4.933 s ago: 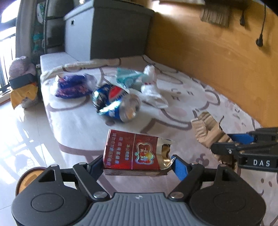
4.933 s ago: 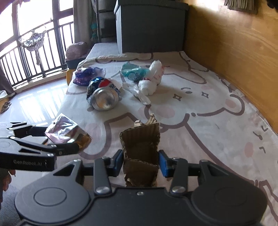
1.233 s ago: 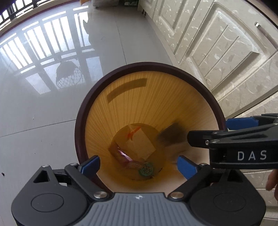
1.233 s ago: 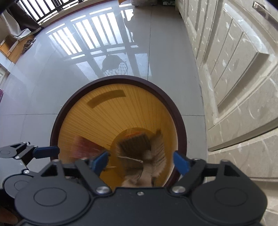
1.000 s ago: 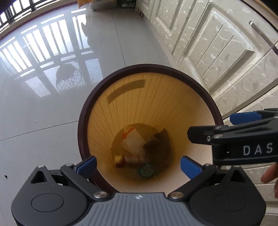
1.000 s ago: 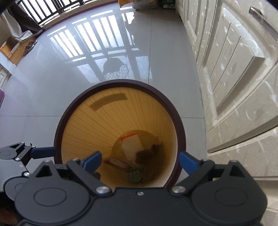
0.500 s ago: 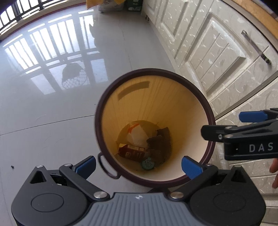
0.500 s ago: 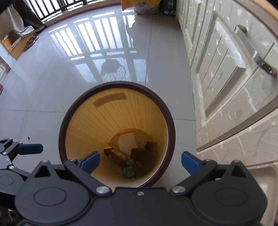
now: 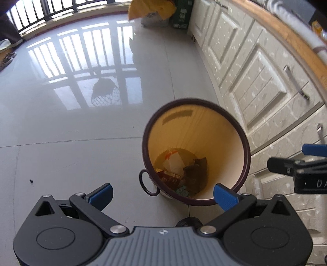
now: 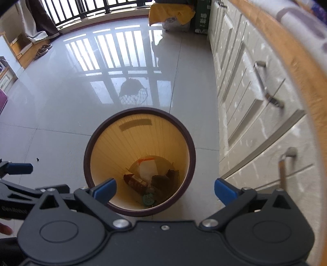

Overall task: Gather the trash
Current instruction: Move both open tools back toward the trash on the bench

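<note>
A round trash bin [image 9: 244,143] with a dark rim and yellow inside stands on the tiled floor; it also shows in the right wrist view [image 10: 191,151]. At its bottom lie the red cigarette pack [image 10: 136,181], the brown cardboard piece [image 10: 161,180], a white paper [image 10: 147,166] and a small green lid [image 10: 148,198]. My left gripper [image 9: 163,194] is open and empty, above and a little left of the bin. My right gripper [image 10: 164,189] is open and empty, above the bin's near rim. The right gripper shows at the right edge of the left wrist view [image 9: 296,163].
White cabinet doors with metal handles [image 10: 267,86] run along the right, close to the bin. Yellow and white bags [image 9: 152,10] sit far back on the glossy floor [image 9: 81,122]. A balcony railing [image 10: 85,8] is at the far end.
Both grippers let go of the cigarette pack and the cardboard, which fell into the bin. Since then both open grippers have risen and pulled back, so the bin looks smaller.
</note>
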Action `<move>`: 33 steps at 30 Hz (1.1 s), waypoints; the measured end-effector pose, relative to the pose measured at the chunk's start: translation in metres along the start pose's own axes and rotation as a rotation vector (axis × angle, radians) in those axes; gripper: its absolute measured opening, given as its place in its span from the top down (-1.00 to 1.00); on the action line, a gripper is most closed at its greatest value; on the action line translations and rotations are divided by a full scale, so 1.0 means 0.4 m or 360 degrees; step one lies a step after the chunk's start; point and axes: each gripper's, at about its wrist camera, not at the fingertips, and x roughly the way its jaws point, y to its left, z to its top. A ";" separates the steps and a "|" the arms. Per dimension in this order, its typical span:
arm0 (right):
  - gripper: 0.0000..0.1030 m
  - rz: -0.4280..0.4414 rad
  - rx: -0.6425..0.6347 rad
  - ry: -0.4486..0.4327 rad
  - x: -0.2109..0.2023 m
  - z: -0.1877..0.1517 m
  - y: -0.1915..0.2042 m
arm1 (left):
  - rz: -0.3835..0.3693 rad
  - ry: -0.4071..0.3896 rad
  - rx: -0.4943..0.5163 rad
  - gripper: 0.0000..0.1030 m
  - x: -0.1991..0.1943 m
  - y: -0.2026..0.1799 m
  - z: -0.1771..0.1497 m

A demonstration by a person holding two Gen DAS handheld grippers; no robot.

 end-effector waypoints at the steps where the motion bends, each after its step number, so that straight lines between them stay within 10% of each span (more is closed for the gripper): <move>1: -1.00 -0.0002 -0.0011 -0.0005 -0.013 -0.001 0.001 | 0.0002 -0.0019 -0.0009 -1.00 -0.019 0.001 0.001; 33: -1.00 -0.0084 -0.0044 -0.0453 -0.487 -0.120 -0.058 | -0.0079 -0.0495 -0.0058 -1.00 -0.442 -0.087 -0.116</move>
